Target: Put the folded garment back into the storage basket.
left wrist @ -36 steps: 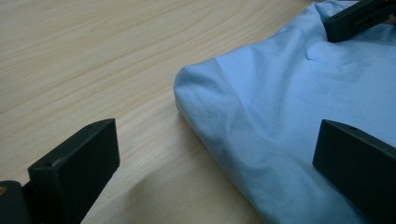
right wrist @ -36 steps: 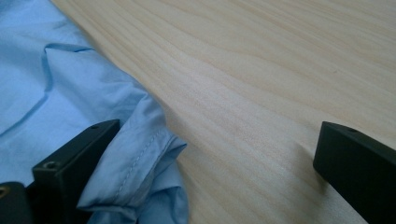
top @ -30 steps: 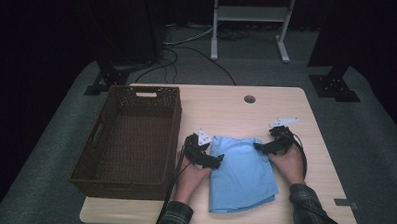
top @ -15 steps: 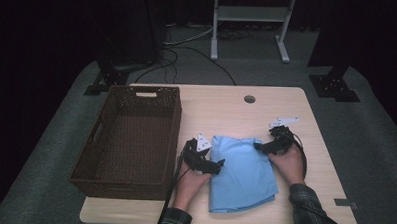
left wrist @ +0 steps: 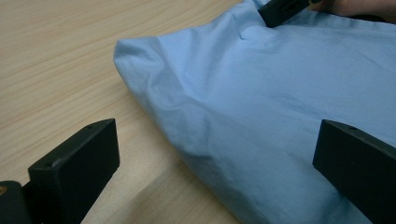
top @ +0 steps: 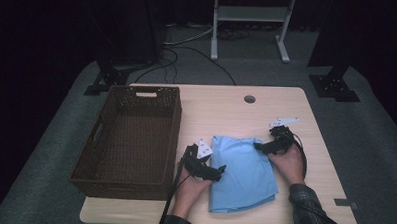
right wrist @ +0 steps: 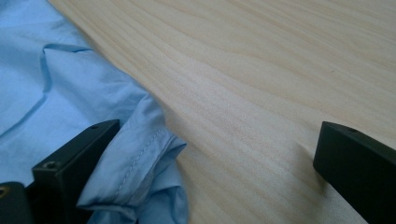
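High view shows our left gripper (top: 218, 171) has slid nearer along the cloth (top: 242, 173); both jaws released, right gripper (top: 258, 145) seemingly touching cloth.

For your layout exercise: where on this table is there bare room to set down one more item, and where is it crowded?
Free: the far strip of the table beyond the blue cloth, around the cable hole, and the near right corner. Crowded: the wicker basket takes the left side, and both tongs, left and right, flank the cloth.

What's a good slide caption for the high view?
Two open hand-held grippers, left and right, flank a folded blue cloth beside a wicker basket.
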A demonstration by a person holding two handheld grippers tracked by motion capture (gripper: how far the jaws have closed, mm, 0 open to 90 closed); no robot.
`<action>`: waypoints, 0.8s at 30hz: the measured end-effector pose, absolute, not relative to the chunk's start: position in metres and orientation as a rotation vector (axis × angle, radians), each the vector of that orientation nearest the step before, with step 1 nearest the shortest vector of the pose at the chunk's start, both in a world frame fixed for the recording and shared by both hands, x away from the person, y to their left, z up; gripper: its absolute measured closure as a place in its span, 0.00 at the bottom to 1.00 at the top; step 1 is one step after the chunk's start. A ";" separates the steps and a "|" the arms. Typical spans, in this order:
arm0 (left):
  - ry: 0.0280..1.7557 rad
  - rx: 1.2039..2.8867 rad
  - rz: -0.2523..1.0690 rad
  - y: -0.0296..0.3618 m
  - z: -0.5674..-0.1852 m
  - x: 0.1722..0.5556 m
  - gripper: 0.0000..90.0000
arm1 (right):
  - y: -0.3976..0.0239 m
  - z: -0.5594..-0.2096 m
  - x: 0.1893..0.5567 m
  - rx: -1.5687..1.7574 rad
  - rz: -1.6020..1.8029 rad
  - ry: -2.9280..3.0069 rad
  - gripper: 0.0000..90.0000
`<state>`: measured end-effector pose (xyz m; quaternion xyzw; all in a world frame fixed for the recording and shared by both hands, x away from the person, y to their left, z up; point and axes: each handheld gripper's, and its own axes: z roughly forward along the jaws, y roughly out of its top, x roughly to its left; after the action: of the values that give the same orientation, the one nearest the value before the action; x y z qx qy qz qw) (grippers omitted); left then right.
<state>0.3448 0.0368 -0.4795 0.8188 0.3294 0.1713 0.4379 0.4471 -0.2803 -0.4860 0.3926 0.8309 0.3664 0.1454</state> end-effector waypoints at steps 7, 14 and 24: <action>0.819 2.018 0.396 0.035 -0.480 0.334 0.00 | -0.280 -0.486 0.447 1.129 1.055 2.394 0.00; 0.805 1.985 0.428 0.034 -0.479 0.317 0.00 | -0.280 -0.486 0.447 1.130 1.056 2.394 0.00; 0.799 1.960 0.425 0.036 -0.479 0.306 0.00 | -0.281 -0.486 0.447 1.133 1.057 2.392 0.00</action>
<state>0.3059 0.0362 -0.4788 0.8005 0.3262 0.1737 0.4718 0.4472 -0.2806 -0.4860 0.3934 0.8304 0.3669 0.1450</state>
